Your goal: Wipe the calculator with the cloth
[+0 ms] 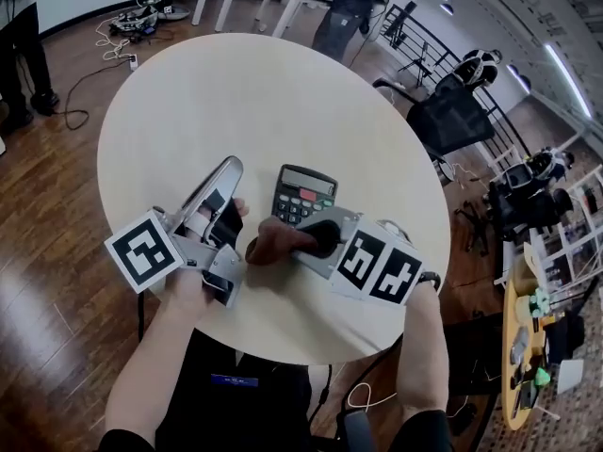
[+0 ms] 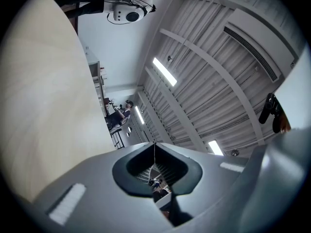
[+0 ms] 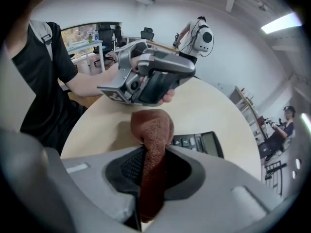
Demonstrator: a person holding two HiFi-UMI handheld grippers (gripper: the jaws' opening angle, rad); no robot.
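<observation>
A black calculator [image 1: 303, 194] with grey and red keys lies near the middle of the round table [image 1: 254, 92]. My right gripper [image 1: 292, 243] is shut on a brown cloth [image 1: 276, 242], whose bunched end hangs just in front of the calculator's near edge. In the right gripper view the cloth [image 3: 153, 140] sticks out between the jaws, with the calculator [image 3: 200, 143] just to its right. My left gripper [image 1: 229, 169] is shut and empty, raised left of the calculator and tilted upward. Its own view shows the jaws [image 2: 155, 144] together against the ceiling.
The pale round table's near edge [image 1: 311, 351] is close to the person's body. A black office chair [image 1: 450, 119] stands beyond the table at the right. Another person [image 1: 350, 8] stands at a desk in the back. Cables [image 1: 121, 36] lie on the wooden floor at upper left.
</observation>
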